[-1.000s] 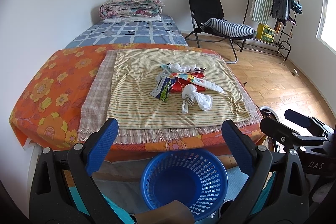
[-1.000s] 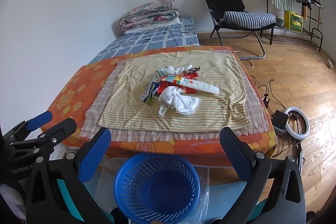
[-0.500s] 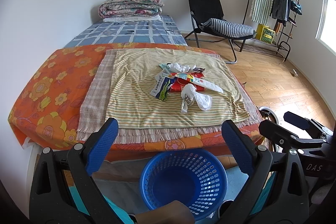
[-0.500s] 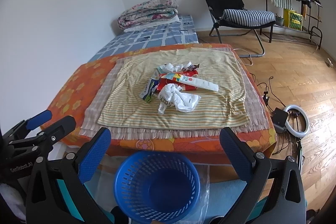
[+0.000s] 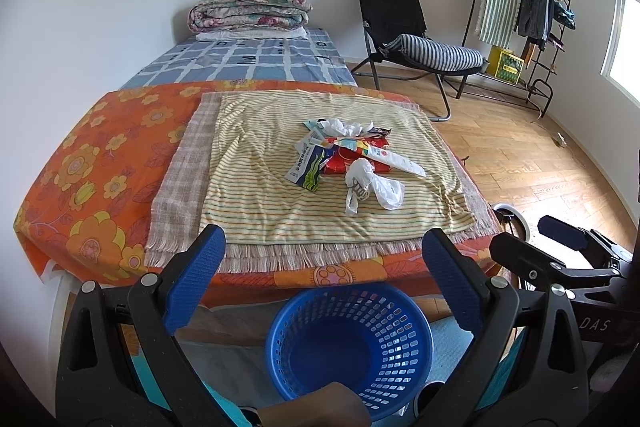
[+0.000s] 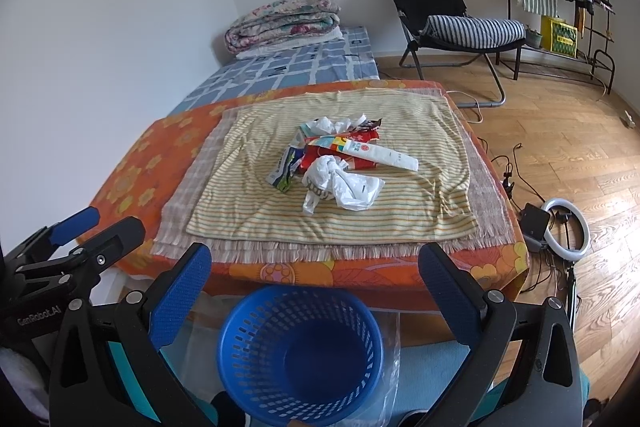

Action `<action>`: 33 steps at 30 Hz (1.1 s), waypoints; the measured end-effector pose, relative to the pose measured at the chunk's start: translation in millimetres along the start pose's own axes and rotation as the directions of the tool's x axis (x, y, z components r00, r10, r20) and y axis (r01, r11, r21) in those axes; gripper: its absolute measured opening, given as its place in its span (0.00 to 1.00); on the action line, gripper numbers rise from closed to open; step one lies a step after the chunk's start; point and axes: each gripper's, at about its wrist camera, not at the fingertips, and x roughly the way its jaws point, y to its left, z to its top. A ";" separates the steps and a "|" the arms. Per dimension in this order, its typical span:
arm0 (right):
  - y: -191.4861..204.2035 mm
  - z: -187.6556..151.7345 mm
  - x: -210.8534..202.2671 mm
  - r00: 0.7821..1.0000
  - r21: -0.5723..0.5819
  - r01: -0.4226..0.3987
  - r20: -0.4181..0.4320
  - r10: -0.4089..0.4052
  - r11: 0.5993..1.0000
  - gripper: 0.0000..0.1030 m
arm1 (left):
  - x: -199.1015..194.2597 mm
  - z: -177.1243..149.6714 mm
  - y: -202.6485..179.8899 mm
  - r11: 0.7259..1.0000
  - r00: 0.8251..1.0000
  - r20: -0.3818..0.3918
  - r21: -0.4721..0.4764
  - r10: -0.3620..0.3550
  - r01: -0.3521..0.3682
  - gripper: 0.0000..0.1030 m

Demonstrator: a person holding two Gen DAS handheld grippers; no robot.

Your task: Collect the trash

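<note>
Bed (image 5: pixel 80 163) carries a striped cloth (image 5: pixel 256 211) with the trash pile (image 5: pixel 344 159) heaped mid-cloth, blue basket (image 5: pixel 348 343) on the floor just below the near edge, likely for short drops, my left gripper (image 5: pixel 320 283) and right gripper (image 6: pixel 312 291) both jaws wide, empty, well short.

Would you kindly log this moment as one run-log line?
left gripper open, empty | right gripper open, empty | trash pile on striped cloth | blue basket empty

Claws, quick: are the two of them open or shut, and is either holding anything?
Left claw: open, holding nothing.
Right claw: open, holding nothing.
</note>
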 end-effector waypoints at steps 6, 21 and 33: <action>1.0 -2.5 4.8 1.000 -0.002 -0.002 -0.008 0.002 1.000 1.00 | 0.3 -0.3 0.4 1.000 1.000 -0.001 -0.002 -0.001 0.001 0.98; -0.7 -0.5 19.9 1.000 -0.015 0.011 -0.005 -0.011 1.000 1.00 | 5.4 -12.5 -0.3 1.000 1.000 -0.012 -0.004 0.007 -0.007 0.98; -12.4 20.4 61.0 1.000 -0.118 0.024 -0.006 -0.025 0.993 1.00 | 78.5 15.4 28.7 1.000 0.998 -0.066 0.000 -0.019 0.019 0.98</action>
